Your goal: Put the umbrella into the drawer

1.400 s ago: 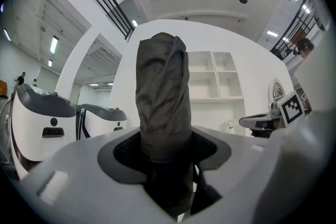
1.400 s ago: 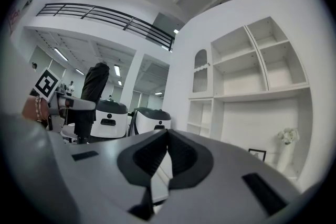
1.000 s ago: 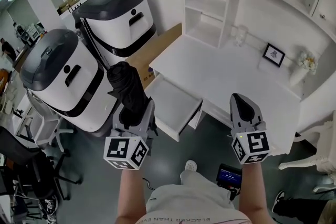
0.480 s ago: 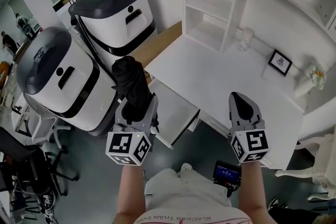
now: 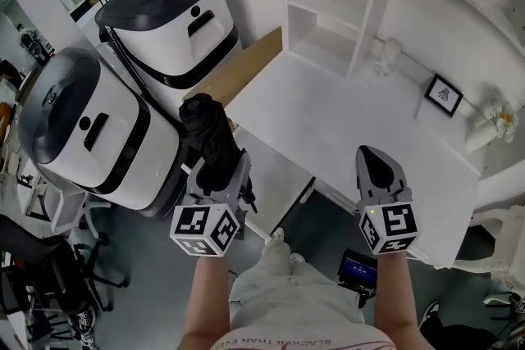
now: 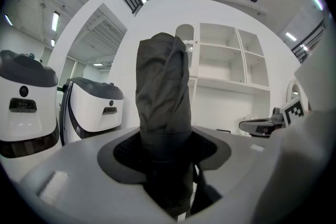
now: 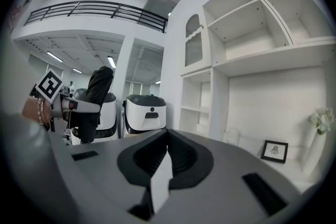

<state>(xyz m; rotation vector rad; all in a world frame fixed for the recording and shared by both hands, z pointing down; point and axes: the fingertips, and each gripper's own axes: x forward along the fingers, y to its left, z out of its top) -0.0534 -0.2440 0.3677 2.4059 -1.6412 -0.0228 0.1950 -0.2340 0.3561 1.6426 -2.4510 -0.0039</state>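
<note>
Item: folded black umbrella (image 5: pixel 209 131), clamped upright in the left gripper (image 5: pixel 220 175) and poised beside the open drawer (image 5: pixel 277 175), likely for lowering in. Right gripper (image 5: pixel 376 164): jaws together, empty, apparently spare by the white desk (image 5: pixel 344 106).

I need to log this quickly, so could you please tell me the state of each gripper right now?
Left gripper: closed on the folded black umbrella.
Right gripper: closed, empty.
</note>
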